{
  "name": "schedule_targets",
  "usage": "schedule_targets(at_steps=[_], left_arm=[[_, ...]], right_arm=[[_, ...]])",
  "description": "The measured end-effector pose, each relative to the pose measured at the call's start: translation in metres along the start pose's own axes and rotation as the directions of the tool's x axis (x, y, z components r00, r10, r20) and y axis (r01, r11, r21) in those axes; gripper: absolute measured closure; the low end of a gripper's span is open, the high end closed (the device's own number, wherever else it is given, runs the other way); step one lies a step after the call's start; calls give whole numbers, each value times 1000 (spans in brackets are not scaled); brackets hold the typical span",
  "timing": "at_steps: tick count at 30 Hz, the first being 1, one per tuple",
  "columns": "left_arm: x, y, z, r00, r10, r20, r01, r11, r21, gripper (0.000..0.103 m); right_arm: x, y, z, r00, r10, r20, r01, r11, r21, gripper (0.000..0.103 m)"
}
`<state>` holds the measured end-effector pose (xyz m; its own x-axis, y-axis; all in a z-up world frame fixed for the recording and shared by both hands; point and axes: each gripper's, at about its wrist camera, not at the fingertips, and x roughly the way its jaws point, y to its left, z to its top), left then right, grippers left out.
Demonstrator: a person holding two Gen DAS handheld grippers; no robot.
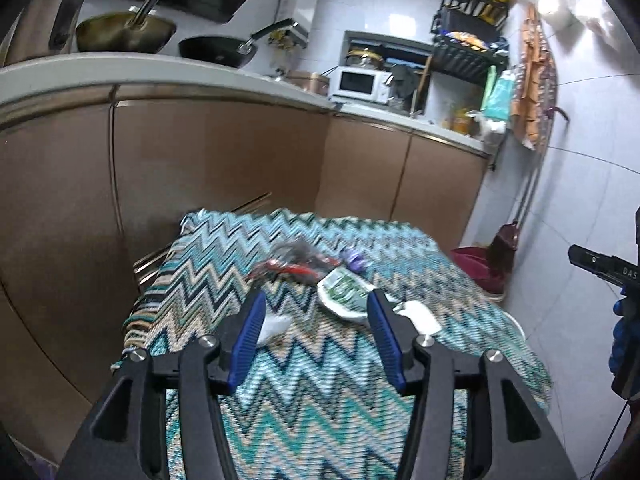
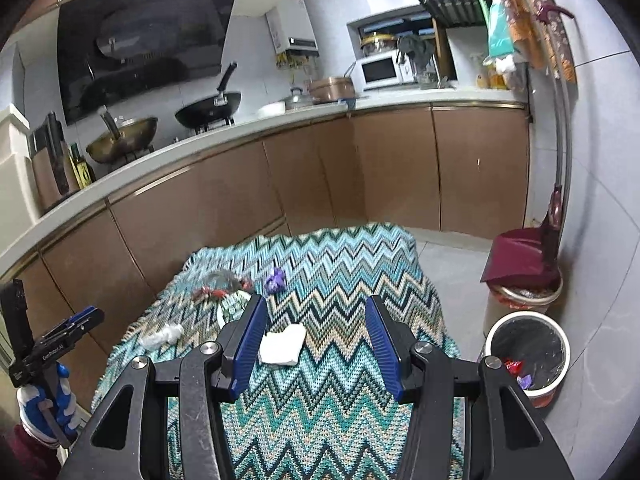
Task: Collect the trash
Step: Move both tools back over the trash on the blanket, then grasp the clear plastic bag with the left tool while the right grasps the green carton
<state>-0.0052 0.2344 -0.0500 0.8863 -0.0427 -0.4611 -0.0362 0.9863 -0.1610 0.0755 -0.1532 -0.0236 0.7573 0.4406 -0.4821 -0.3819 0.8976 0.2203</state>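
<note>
Both grippers spread, empty: left gripper [image 1: 316, 340], right gripper [image 2: 316, 344]. Right best centres crumpled white paper tissue [image 2: 282, 346] on zigzag-patterned teal cloth [image 2: 320, 420], pinches, carries to black-lined white bin [image 2: 527, 350]

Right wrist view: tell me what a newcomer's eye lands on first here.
The zigzag cloth in teal and beige fills the middle, draped over a table. Litter lies across it: a white crumpled tissue nearest the open right gripper, a purple wrapper further back, and a red and dark wrapper pile to its left. On the floor at the right stands a white bin with a black liner, wrappers already inside.
</note>
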Motion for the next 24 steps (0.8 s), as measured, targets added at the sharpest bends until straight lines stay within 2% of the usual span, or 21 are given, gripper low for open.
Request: schedule_targets(at_steps=[6,12,18,24], left_arm=[[32,29,-16,997,39,-65,-41,999,-35,50],[69,53,-27,990,52,-130,-58,997,-49,50],[101,60,-32,982,47,-181,-50,999,-16,50],[128,58,-37,974,21,-227,-21,1000,2,50]], right_arm=[[38,3,-8,997,1,-82,-1,1000,0,55],[85,6,-20,984,22,-178,-22,1000,2,55],[128,11,-31,964,52,-261,-55,998,-3,55],[161,15,-34,948,86,-307,-88,996,9,55]])
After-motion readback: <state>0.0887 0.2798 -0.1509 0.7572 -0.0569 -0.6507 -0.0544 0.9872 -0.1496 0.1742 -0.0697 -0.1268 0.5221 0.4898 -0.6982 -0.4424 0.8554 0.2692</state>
